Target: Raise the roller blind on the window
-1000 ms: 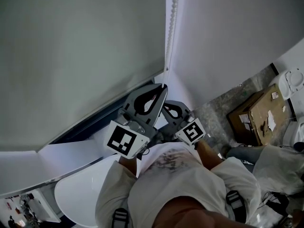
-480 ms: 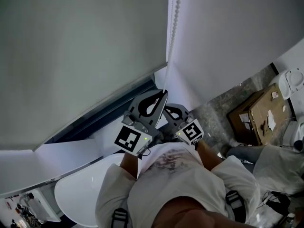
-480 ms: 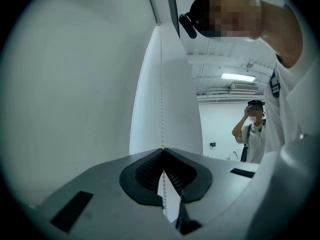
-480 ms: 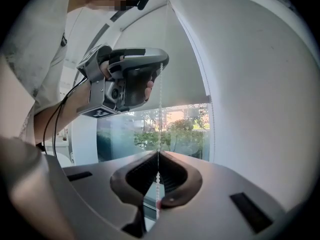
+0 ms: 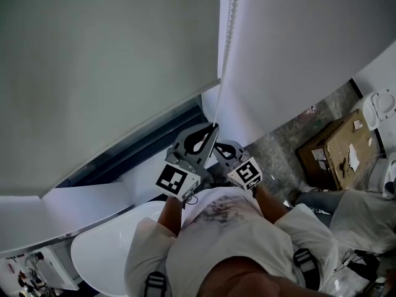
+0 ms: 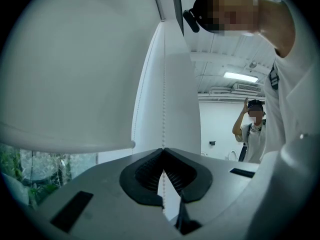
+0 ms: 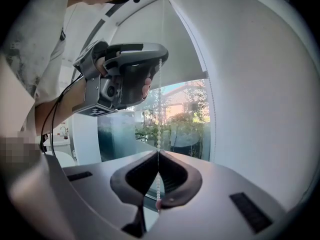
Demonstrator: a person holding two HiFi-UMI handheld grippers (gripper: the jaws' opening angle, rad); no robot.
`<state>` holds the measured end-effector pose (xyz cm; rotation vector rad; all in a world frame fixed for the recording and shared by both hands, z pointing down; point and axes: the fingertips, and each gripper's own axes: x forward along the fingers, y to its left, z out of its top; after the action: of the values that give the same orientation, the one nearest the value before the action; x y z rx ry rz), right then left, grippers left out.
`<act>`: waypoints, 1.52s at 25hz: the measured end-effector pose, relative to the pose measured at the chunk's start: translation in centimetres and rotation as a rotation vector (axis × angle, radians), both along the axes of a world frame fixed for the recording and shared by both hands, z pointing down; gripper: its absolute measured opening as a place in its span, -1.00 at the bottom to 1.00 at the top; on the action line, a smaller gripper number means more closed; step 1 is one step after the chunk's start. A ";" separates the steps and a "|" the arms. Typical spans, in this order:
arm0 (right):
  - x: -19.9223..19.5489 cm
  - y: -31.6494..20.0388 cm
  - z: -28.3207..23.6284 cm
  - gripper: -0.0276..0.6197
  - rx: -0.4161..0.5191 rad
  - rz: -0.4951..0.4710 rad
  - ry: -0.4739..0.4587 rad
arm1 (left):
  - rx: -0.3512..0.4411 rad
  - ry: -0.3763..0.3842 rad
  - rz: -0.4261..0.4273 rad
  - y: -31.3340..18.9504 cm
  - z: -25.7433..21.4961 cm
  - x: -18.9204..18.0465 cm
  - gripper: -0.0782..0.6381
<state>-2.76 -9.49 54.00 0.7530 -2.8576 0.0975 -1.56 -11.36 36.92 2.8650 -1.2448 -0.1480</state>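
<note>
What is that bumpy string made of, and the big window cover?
The bead chain looks like shiny white plastic: tiny round glossy balls, maybe painted metal. The roller blind looks like matte pale fabric: smooth, flat, no shine.

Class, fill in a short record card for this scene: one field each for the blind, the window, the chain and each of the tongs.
roller blind: partly up, with its lower edge clear of the window's bottom
window: a strip of glass is uncovered, greenery outside
bead chain: hangs straight beside the blind
left tongs: shut on the bead chain, higher up it
right tongs: shut on the bead chain, below the left
</note>
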 end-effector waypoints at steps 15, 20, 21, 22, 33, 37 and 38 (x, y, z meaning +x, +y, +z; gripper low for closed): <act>0.7 1.4 6.0 -0.73 -0.101 -0.002 0.089 | -0.100 -0.030 0.017 0.3 6.2 0.4 -0.76; 0.8 2.1 5.4 -0.73 -0.078 -0.032 0.107 | -0.097 -0.012 0.015 0.4 6.0 0.2 -0.76; 0.8 2.3 5.1 -0.72 -0.075 -0.040 0.105 | -0.095 -0.013 0.013 0.3 6.0 0.2 -0.76; 0.9 2.5 4.7 -0.72 -0.076 -0.047 0.096 | -0.092 -0.014 0.010 0.2 5.9 0.1 -0.76; 3.1 1.2 -6.9 -0.54 0.027 0.007 -0.088 | -0.084 -0.020 0.007 0.0 5.9 0.4 -0.76; 3.2 1.3 -12.3 -0.53 0.103 0.032 -0.111 | -0.080 -0.020 0.006 0.2 5.8 0.3 -0.76; 3.2 1.4 -13.6 -0.53 0.117 0.036 -0.124 | -0.078 -0.020 0.006 0.2 5.8 0.3 -0.76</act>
<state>0.47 -8.10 40.40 0.8499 -2.9888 -0.0194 -1.28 -11.11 42.75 2.8106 -1.2172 -0.0690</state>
